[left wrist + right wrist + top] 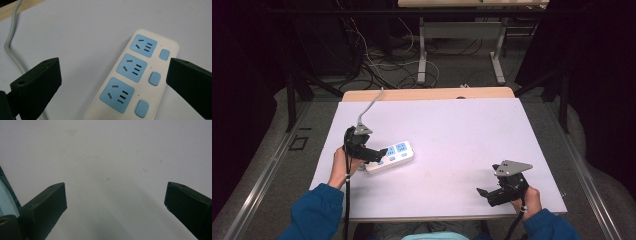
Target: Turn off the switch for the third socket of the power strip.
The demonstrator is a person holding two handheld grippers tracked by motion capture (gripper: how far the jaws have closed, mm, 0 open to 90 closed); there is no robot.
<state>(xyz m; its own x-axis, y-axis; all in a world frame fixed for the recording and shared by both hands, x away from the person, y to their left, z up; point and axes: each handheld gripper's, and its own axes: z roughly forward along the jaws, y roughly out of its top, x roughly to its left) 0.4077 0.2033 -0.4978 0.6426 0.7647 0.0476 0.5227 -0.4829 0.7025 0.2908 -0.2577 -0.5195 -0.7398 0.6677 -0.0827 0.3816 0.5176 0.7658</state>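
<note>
Left gripper view, rounded glossy white power strip, both claws apart, matte black.

- A white table top with a strip of pale wood showing along its far edge.
- A white power strip with three blue sockets and three blue buttons lies on the left part of the table; its grey cord runs to the far edge.
- Beyond the table, a tangle of dark and white cables lies on the grey floor beside a grey-legged desk frame.
- Faint brownish marks spot the white surface.
</note>
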